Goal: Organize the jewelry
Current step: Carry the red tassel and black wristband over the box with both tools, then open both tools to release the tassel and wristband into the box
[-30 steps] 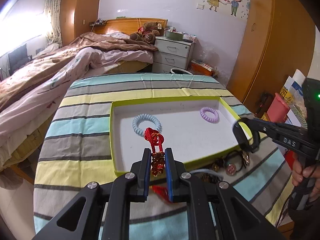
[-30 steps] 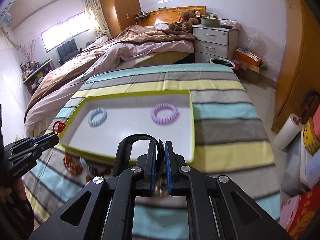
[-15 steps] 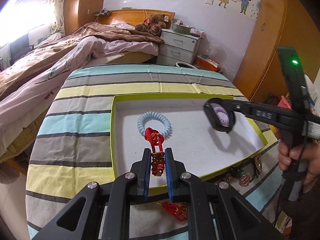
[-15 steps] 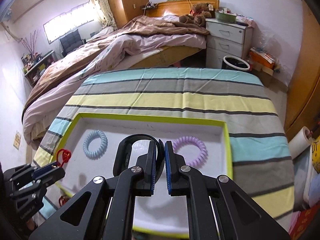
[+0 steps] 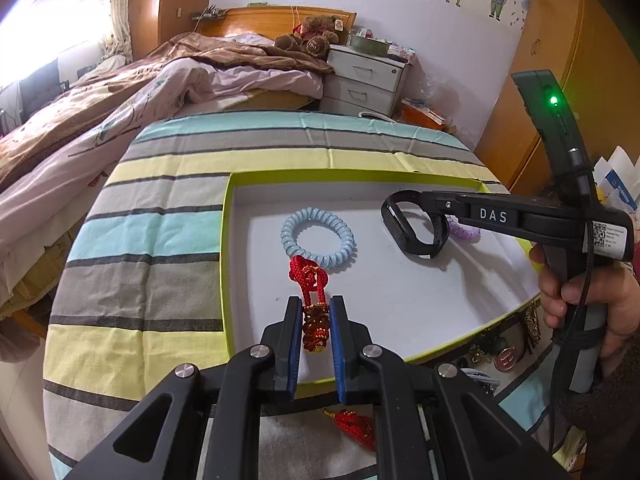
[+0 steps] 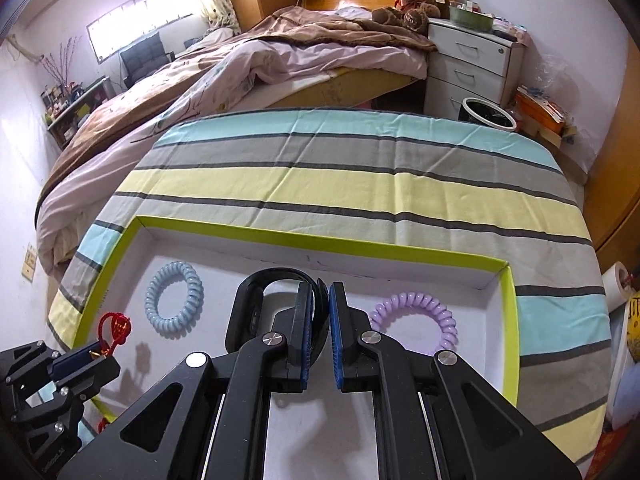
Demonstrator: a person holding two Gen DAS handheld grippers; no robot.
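A red knotted charm (image 5: 310, 280) is pinched in the left gripper (image 5: 316, 328) at lower centre, over the green-rimmed white tray (image 5: 225, 264). Right of it, the right gripper (image 5: 434, 220) clamps a black wristband (image 5: 400, 232) above the tray, between the blue (image 5: 318, 236) and purple coil hair ties (image 6: 416, 316).
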